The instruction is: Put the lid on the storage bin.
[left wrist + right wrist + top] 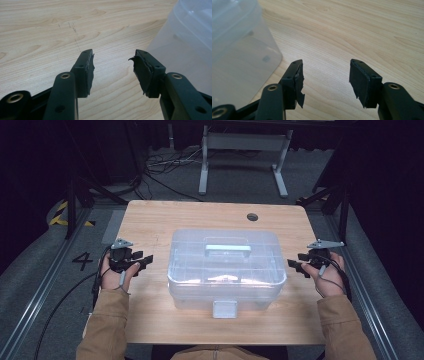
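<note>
Both claws, left gripper [143, 261] and right gripper [296, 265], are standing spread and empty at nine and three o'clock of the plastic box [226, 270]; its lid is still on, untouched.

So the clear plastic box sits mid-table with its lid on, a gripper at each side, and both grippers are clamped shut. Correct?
Not quite: both grippers are open, with nothing between the jaws. The left gripper and right gripper show this in their own views, bare table in the gap. The lidded clear plastic box does sit mid-table between them.
</note>
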`<state>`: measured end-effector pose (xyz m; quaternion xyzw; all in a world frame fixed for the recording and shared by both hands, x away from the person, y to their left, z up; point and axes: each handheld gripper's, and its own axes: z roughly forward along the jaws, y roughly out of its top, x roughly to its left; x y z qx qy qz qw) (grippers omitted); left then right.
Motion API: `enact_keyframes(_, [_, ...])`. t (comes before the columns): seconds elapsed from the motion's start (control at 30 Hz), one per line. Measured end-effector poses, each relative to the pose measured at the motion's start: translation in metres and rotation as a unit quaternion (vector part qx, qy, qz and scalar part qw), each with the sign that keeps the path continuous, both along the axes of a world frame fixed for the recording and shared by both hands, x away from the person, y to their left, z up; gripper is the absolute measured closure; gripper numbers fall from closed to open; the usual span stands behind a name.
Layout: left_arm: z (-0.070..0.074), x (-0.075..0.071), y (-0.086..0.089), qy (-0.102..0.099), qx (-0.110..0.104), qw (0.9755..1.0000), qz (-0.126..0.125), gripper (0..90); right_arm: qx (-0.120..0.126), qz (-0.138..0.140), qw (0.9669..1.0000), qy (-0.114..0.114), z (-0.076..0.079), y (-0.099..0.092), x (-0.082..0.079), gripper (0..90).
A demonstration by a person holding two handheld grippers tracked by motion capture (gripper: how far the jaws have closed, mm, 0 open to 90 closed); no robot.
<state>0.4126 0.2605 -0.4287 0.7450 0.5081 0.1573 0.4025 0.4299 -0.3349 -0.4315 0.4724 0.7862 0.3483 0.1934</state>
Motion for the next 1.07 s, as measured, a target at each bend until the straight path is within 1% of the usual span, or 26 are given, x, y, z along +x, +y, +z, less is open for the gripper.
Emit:
enact_keyframes(0.03, [-0.002,0.000,0.000,-0.001,0.003,1.0000,-0.001,49.4,0.000,-0.004,1.0000,0.001,-0.002,0.000,0.001,44.5])
enact_keyframes(0.07, [-0.004,0.001,0.000,-0.004,0.004,1.0000,-0.003,48.6,-0.003,-0.002,1.0000,-0.001,-0.004,-0.001,0.002,44.2])
enact_keyframes(0.13, [-0.007,0.002,0.000,-0.004,0.003,1.0000,-0.001,46.8,0.002,-0.009,0.9999,-0.004,-0.010,-0.003,0.004,43.7])
enact_keyframes(0.17, [-0.009,0.003,0.000,-0.005,0.005,1.0000,-0.003,46.0,0.000,-0.012,0.9999,-0.003,-0.012,-0.004,0.004,43.4])
enact_keyframes(0.2, [-0.010,0.003,0.000,-0.002,0.006,1.0000,-0.004,44.8,-0.002,-0.013,0.9999,-0.004,-0.014,-0.005,0.005,43.4])
enact_keyframes(0.27, [-0.014,0.005,0.000,0.000,0.018,0.9998,-0.006,42.5,0.003,-0.012,0.9999,-0.007,-0.018,-0.006,0.006,42.7])
enact_keyframes(0.3, [-0.016,0.005,-0.001,0.002,0.020,0.9998,-0.004,41.5,0.007,-0.014,0.9998,-0.009,-0.021,-0.006,0.007,42.5])
enact_keyframes(0.33, [-0.018,0.006,-0.001,0.008,0.024,0.9997,-0.006,41.0,0.009,-0.013,0.9998,-0.010,-0.023,-0.006,0.008,42.0])
enact_keyframes(0.37, [-0.018,0.006,-0.001,0.008,0.024,0.9997,-0.006,39.9,0.009,-0.013,0.9998,-0.010,-0.023,-0.006,0.008,42.0])
enact_keyframes(0.4, [-0.019,0.007,-0.001,0.012,0.031,0.9994,-0.007,39.9,0.007,-0.014,0.9998,-0.013,-0.025,-0.007,0.008,41.7])
enact_keyframes(0.47, [-0.022,0.008,-0.002,0.019,0.039,0.9990,-0.009,39.4,0.009,-0.014,0.9997,-0.017,-0.028,-0.008,0.009,40.9])
enact_keyframes(0.57, [-0.025,0.009,-0.004,0.024,0.049,0.9985,-0.008,37.7,0.016,-0.017,0.9994,-0.024,-0.032,-0.010,0.010,40.4])
enact_keyframes(0.63, [-0.027,0.010,-0.004,0.027,0.048,0.9984,-0.008,36.6,0.016,-0.018,0.9992,-0.031,-0.034,-0.011,0.011,40.3])
enact_keyframes(0.67, [-0.028,0.010,-0.005,0.033,0.049,0.9982,-0.010,36.1,0.016,-0.018,0.9992,-0.031,-0.036,-0.011,0.011,40.3])
enact_keyframes(0.73, [-0.030,0.010,-0.005,0.036,0.050,0.9981,-0.011,36.0,0.018,-0.020,0.9991,-0.032,-0.039,-0.011,0.012,40.3])
enact_keyframes(0.8, [-0.031,0.010,-0.006,0.045,0.054,0.9974,-0.015,36.0,0.019,-0.022,0.9991,-0.031,-0.041,-0.011,0.013,40.3])
enact_keyframes(0.83, [-0.031,0.010,-0.006,0.045,0.054,0.9974,-0.015,36.0,0.019,-0.022,0.9991,-0.031,-0.041,-0.011,0.013,40.3])
enact_keyframes(0.87, [-0.031,0.010,-0.006,0.049,0.060,0.9968,-0.020,36.0,0.017,-0.022,0.9992,-0.029,-0.042,-0.012,0.013,40.3])
enact_keyframes(0.9, [-0.032,0.010,-0.007,0.058,0.064,0.9960,-0.025,35.9,0.016,-0.023,0.9993,-0.024,-0.042,-0.012,0.013,40.3])
enact_keyframes(0.93, [-0.031,0.011,-0.007,0.068,0.073,0.9945,-0.031,35.2,0.016,-0.024,0.9995,-0.017,-0.043,-0.012,0.013,40.3])
enact_keyframes(1.0, [-0.031,0.010,-0.007,0.075,0.076,0.9938,-0.031,34.1,0.018,-0.026,0.9994,-0.012,-0.044,-0.012,0.014,40.3])
enact_keyframes(1.07, [-0.031,0.010,-0.007,0.075,0.077,0.9936,-0.033,33.1,0.019,-0.025,0.9995,-0.010,-0.044,-0.012,0.014,40.3])
